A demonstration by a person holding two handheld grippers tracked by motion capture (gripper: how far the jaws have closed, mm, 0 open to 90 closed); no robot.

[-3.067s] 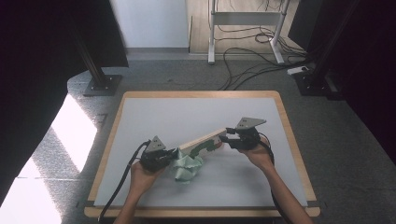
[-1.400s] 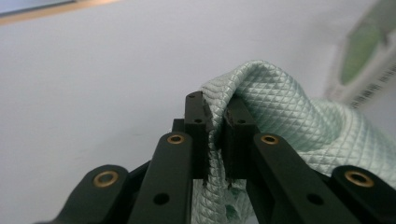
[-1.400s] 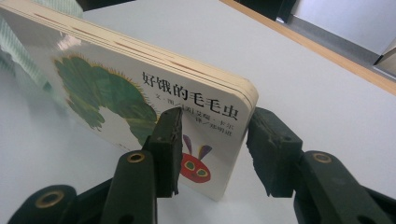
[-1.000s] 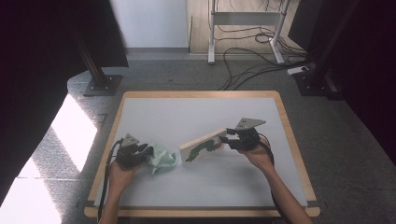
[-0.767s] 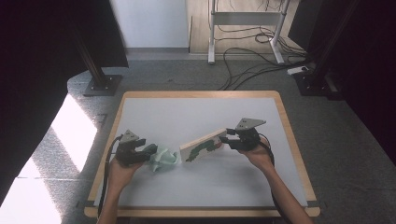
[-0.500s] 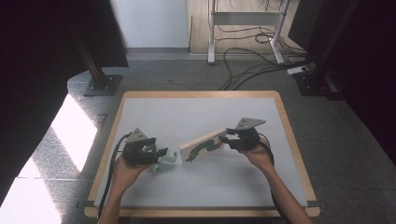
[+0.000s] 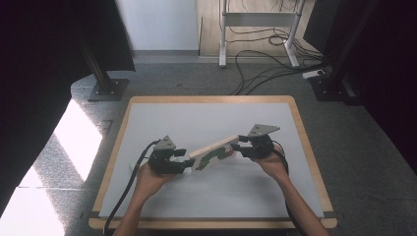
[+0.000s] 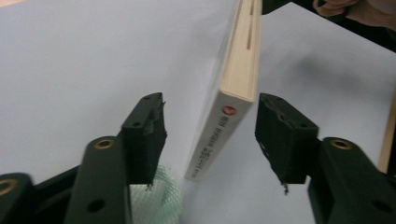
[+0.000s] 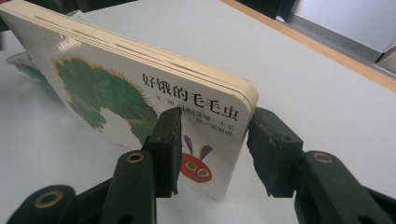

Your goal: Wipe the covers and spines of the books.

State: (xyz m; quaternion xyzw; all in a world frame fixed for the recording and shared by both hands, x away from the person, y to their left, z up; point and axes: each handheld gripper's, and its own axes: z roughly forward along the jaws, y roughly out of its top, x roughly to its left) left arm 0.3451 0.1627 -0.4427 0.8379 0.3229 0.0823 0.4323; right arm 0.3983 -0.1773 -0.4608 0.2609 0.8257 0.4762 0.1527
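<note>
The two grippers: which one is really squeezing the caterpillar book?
The right gripper, at the high view's right. Its fingers clamp the book by its caterpillar-face corner. The left gripper is open, with gaps between the spine end and both fingers.

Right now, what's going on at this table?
A person works a gripper in each hand over a white table. The right gripper has its jaws closed on one end of a board book, holding it on edge. The left gripper is at the spine end, jaws open to either side of it, not gripping. A green mesh cloth lies beneath that gripper.
</note>
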